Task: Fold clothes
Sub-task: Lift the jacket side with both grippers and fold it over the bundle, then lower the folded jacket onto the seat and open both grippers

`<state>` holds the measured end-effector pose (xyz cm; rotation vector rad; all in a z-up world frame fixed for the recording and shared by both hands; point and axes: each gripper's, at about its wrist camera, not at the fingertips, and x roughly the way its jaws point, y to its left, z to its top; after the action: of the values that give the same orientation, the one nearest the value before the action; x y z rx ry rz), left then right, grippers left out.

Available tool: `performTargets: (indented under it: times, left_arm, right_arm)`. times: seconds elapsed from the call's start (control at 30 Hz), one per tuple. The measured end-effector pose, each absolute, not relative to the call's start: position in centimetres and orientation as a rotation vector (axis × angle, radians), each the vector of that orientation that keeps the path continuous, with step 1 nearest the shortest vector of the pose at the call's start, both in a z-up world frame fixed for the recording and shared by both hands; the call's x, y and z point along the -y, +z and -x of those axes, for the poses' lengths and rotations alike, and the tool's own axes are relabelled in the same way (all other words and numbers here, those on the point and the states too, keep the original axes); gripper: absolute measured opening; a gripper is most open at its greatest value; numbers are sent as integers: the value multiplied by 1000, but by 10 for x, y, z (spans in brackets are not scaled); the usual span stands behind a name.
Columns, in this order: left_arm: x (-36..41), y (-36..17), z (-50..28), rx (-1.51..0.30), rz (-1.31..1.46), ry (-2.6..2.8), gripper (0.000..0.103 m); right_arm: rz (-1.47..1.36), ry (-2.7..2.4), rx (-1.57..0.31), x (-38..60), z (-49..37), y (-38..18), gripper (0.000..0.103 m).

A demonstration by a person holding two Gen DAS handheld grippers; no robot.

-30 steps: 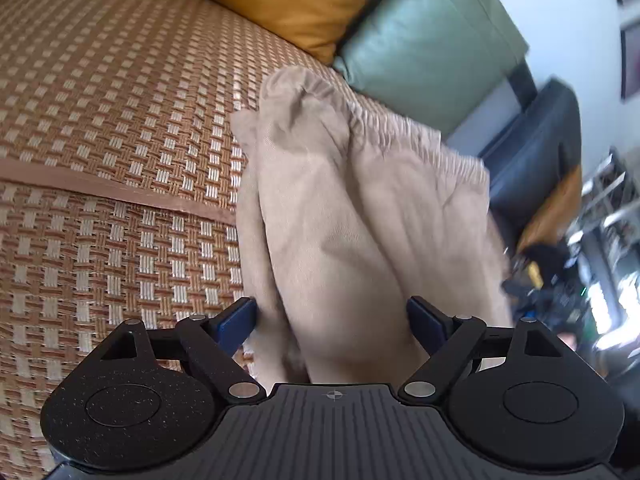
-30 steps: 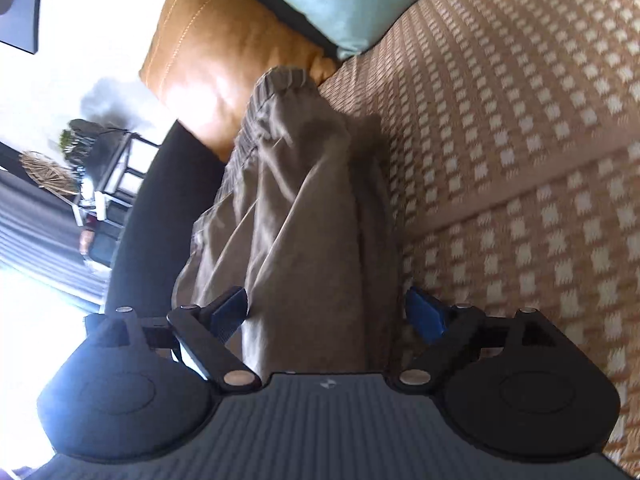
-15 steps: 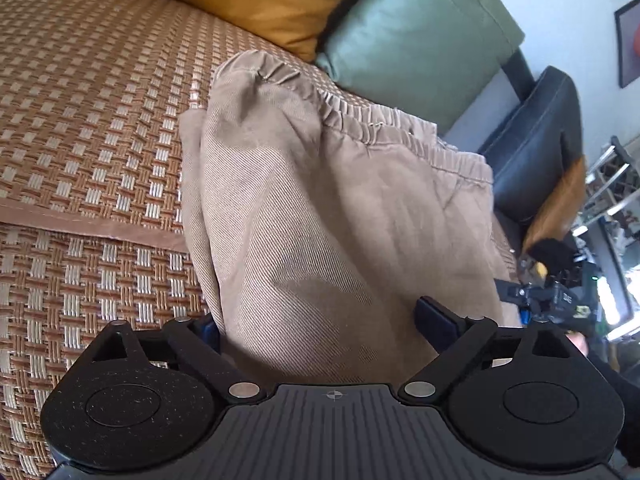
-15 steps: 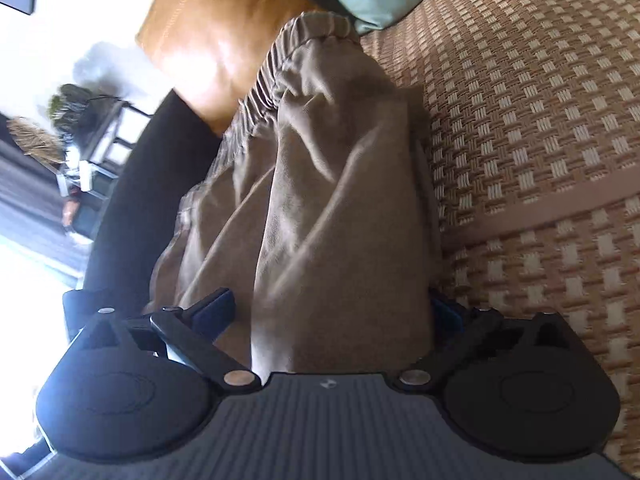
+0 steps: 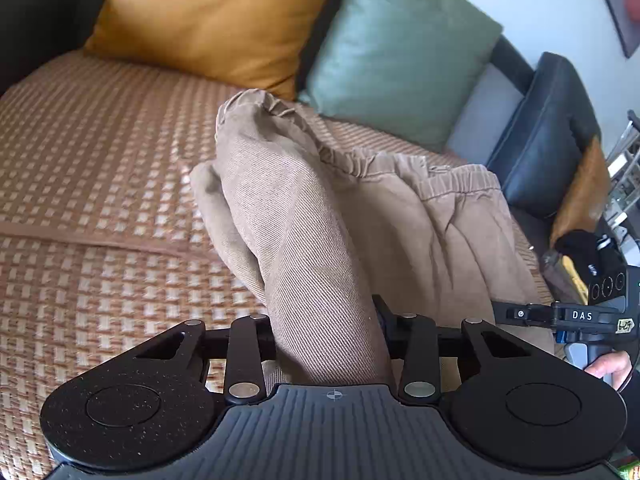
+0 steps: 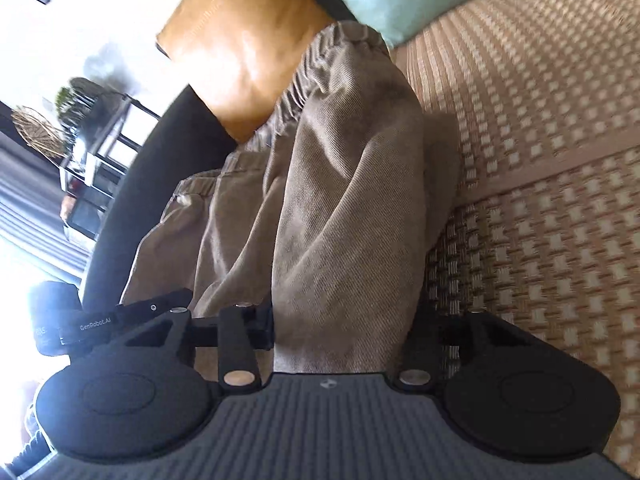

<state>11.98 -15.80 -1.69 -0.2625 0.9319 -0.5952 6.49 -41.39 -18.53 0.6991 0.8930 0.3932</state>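
Observation:
Beige trousers point(image 5: 304, 220) lie on the woven sofa mat point(image 5: 100, 160), the elastic waistband point(image 5: 360, 160) at the far end near the cushions. My left gripper point(image 5: 326, 332) is closing its jaws, and a bunched fold of the trouser cloth is pinched between them and pulled up taut off the mat. In the right wrist view the same trousers point(image 6: 340, 200) rise in a thick fold into my right gripper point(image 6: 344, 332), whose jaws are also closing, with the cloth squeezed between them. The waistband point(image 6: 304, 80) shows far ahead. Cloth covers the fingertips of both.
A mustard cushion point(image 5: 208, 16) and a green cushion point(image 5: 400, 52) lean on the sofa back behind the trousers. A dark leather armrest point(image 5: 552, 128) bounds the seat on the right. A person's hand point(image 5: 608, 364) holds the other gripper. A shelf with a plant point(image 6: 80, 100) stands beyond the sofa.
Both grippers went from wide open around the trouser cloth to pinching it. Both rose and drew back, lifting the cloth into taut folds, so more of the cushions shows.

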Motion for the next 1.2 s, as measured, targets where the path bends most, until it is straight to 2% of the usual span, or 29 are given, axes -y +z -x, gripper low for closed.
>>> performTargets:
  times: [0.33, 0.5, 0.57, 0.63, 0.67, 0.7, 0.73, 0.77, 0.83, 0.9, 1.03, 1.1, 1.2]
  left_arm:
    - [295, 67, -169, -726, 275, -732, 38]
    - [385, 58, -228, -680, 292, -748, 38]
    - [413, 34, -256, -684, 298, -741, 39]
    - [439, -3, -282, -707, 276, -708, 45]
    - [453, -25, -294, -732, 249, -677, 54]
    - [462, -50, -301, -793, 199, -638, 56]
    - [469, -76, -306, -868, 141, -595, 54]
    - [474, -93, -309, -898, 83, -560, 58]
    - [466, -94, -304, -853, 89, -568, 58]
    - [458, -85, -301, -844, 103, -587, 59]
    - [460, -58, -285, -765, 25, -566, 61]
    - [460, -49, -278, -726, -26, -546, 74]
    - [464, -36, -271, -667, -128, -488, 82]
  right_arm:
    - [-579, 332, -664, 521, -65, -74, 48]
    - [-480, 281, -616, 596, -112, -42, 48]
    - [-453, 269, -612, 623, -140, -46, 48]
    - [-448, 263, -627, 650, -171, -65, 50]
    - [-448, 247, -637, 659, -189, -80, 55]
    - [-465, 211, -650, 667, -206, -101, 60]
    - [-499, 141, -674, 677, -220, -127, 68]
    - [-531, 68, -702, 687, -233, -153, 68]
    - [-542, -77, -774, 696, -247, -191, 63]
    - [-525, -58, -702, 701, -240, -194, 65]
    - [-344, -50, -564, 696, -210, -159, 67]
    - [-253, -44, -458, 686, -195, -138, 67]
    - [-217, 13, -409, 681, -193, -119, 64]
